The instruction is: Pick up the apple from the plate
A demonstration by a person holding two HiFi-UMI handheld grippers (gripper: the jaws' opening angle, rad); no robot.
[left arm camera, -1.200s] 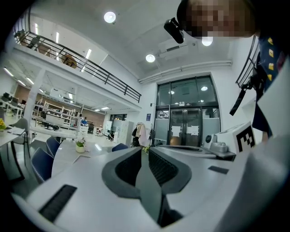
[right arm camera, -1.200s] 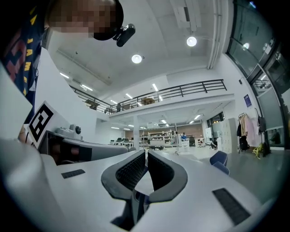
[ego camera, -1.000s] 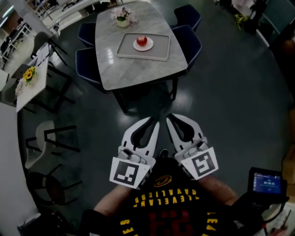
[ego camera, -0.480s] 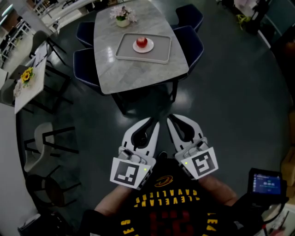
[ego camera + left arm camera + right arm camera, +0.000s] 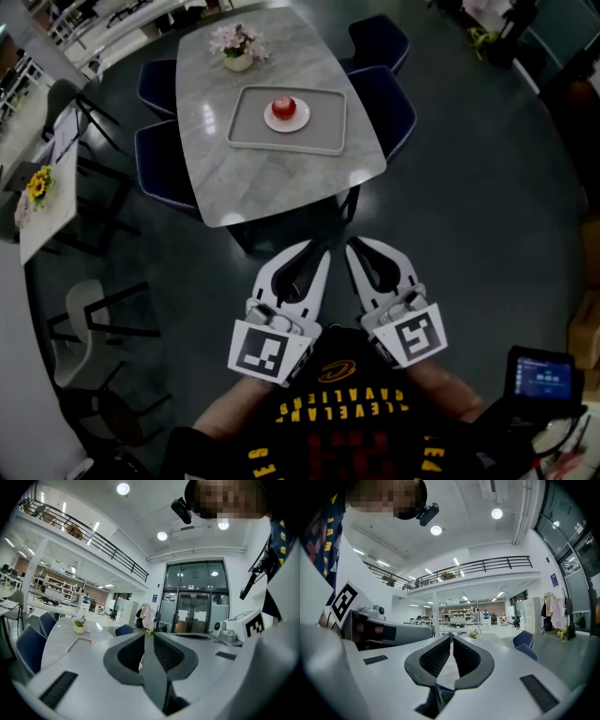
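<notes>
A red apple [image 5: 284, 107] sits on a small white plate [image 5: 299, 118], which rests on a grey tray [image 5: 328, 129] on the marble table [image 5: 272, 173]. Both grippers hang over the dark floor, well short of the table's near edge. My left gripper [image 5: 321, 250] is shut with nothing in it, and so is my right gripper [image 5: 354, 246]. In the left gripper view the shut left gripper [image 5: 148, 635] points past the table, with the apple [image 5: 92, 642] a tiny red spot far to the left. The right gripper [image 5: 451, 635] is shut in its own view.
A pot of pink flowers [image 5: 235, 44] stands at the table's far end. Dark blue chairs [image 5: 387, 103] ring the table. At the left is a smaller white table [image 5: 49, 202] with yellow flowers, with more chairs [image 5: 89, 323] near it. A handheld screen [image 5: 543, 375] glows at the lower right.
The table with the apple has come lower and larger in the head view, so I am nearer to it. Both grippers stay shut and side by side.
</notes>
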